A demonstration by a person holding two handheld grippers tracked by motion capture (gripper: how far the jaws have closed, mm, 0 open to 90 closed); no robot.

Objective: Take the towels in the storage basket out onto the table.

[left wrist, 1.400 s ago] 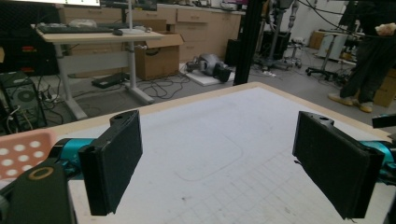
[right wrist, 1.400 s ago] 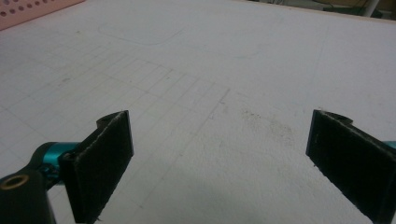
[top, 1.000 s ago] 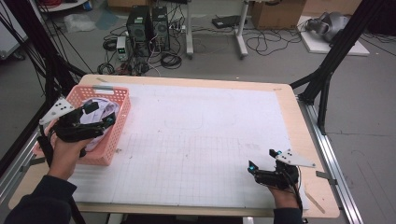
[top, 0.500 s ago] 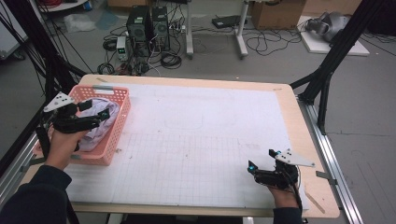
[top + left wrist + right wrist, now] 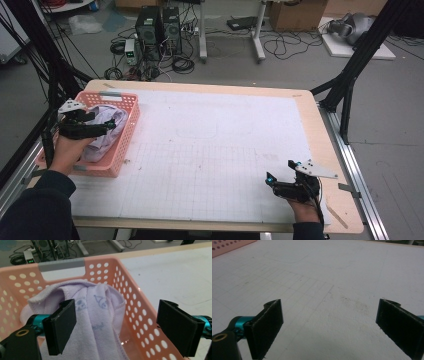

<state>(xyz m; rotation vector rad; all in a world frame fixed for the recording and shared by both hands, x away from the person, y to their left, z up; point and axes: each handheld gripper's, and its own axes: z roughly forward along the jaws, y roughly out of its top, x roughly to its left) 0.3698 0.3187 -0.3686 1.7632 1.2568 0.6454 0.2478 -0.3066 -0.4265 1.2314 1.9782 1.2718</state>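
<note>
Surface: desk (image 5: pixel 215 150), white gridded mat on a pale wooden top.
Room: grey floor beyond the far edge, computer towers (image 5: pixel 159 26) and loose cables.
Basket (image 5: pixel 107 155): pink, perforated, at the desk's left edge.
Towel (image 5: pixel 107 127): lilac, heaped inside the basket; the left gripper view shows faint printed figures on it.
Left gripper (image 5: pixel 125 322): jaws spread wide over the towel, grasping nothing.
Right gripper (image 5: pixel 282 182): released, low over the mat near the desk's near right corner.

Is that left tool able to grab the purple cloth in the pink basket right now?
Probably yes. The left tool hangs open right above the cloth, which lies on top in the basket with nothing covering it.
</note>
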